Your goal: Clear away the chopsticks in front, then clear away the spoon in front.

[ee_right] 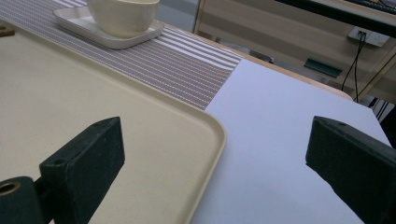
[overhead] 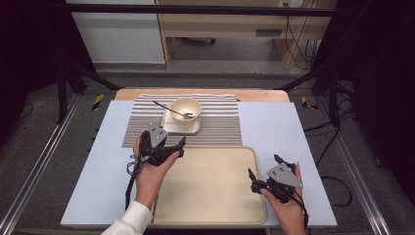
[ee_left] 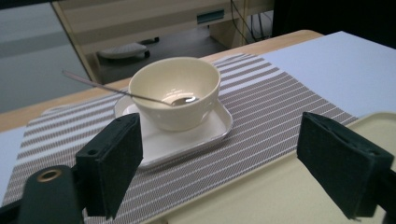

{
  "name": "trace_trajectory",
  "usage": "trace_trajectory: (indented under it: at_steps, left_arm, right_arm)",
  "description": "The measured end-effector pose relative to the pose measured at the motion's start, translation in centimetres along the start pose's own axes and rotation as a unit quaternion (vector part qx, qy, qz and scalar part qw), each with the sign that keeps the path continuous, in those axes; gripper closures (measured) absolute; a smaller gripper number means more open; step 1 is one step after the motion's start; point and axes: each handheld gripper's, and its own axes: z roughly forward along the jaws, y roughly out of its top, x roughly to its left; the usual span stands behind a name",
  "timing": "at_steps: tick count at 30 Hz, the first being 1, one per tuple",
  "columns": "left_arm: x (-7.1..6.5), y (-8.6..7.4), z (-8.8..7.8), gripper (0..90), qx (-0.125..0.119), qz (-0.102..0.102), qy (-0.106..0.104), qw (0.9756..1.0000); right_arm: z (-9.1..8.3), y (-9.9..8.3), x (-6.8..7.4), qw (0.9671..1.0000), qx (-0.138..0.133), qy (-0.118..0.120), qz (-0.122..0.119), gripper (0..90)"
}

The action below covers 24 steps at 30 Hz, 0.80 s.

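Note:
A cream bowl (overhead: pixel 186 107) (ee_left: pixel 175 88) (ee_right: pixel 123 16) stands on a small white square plate (overhead: pixel 181 126) (ee_left: pixel 187 140) (ee_right: pixel 112 39), and a metal spoon (overhead: pixel 169 110) (ee_left: pixel 116 92) rests in it with its handle sticking out to the left. Plate and bowl sit on a striped placemat (overhead: pixel 220 122) (ee_left: pixel 271 102) (ee_right: pixel 177 60). My left gripper (overhead: pixel 166 142) (ee_left: pixel 219 158) is open and holds nothing, hovering over the mat's near edge just short of the plate. Over the right edge of the beige tray (overhead: pixel 210 186) (ee_left: pixel 280 196) (ee_right: pixel 70 93), my right gripper (overhead: pixel 263 165) (ee_right: pixel 215 163) is open too, nothing between its jaws.
The tray lies bare at the front centre of the pale blue table cover (overhead: pixel 274 127) (ee_right: pixel 280 130). Black frame bars and cables flank the table, and wooden furniture stands beyond its far edge.

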Motion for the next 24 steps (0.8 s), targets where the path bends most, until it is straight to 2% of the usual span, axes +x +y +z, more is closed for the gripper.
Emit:
trace_trajectory:
  at_steps: [6, 8, 14, 17, 18, 19, 22, 24]
  left_arm:
    - [0.6, 1.2, 0.3, 11.0, -0.009, 0.006, -0.017, 0.9998]
    - [0.7, 1.5, 0.4, 10.5, -0.011, 0.017, -0.009, 0.9998]
    - [2.5, 2.3, 2.2, 9.8, 0.001, -0.008, -0.007, 0.9999]
    - [3.5, 2.7, 3.4, 9.7, 0.001, -0.004, -0.006, 1.0]
    - [4.2, 2.8, 4.0, 9.5, 0.001, -0.016, -0.009, 0.9998]
    - [4.4, 2.9, 4.3, 9.1, 0.0, -0.02, -0.006, 0.9998]
    - [5.1, 2.9, 5.1, 9.1, -0.001, -0.014, 0.002, 0.9999]
    - [5.4, 2.8, 5.4, 9.1, 0.0, -0.019, 0.005, 0.9998]
  right_arm:
    - [0.1, 0.0, -0.3, 1.0, 0.002, -0.004, 0.004, 4.7]
    - [0.1, -0.1, -0.3, 1.0, 0.003, -0.004, 0.006, 4.7]
    - [0.2, 0.0, 0.0, 1.0, 0.004, -0.002, 0.002, 4.6]
    - [0.1, -0.1, -0.1, 1.0, 0.002, -0.001, 0.001, 4.7]
    - [0.1, -0.1, -0.2, 1.0, 0.003, -0.001, 0.002, 4.6]
    - [0.2, -0.1, -0.3, 1.0, 0.004, -0.002, 0.004, 4.6]
    - [0.1, -0.1, -0.4, 1.0, 0.002, -0.005, 0.006, 4.6]
    - [0.1, -0.1, -0.4, 1.0, 0.003, -0.005, 0.005, 4.7]
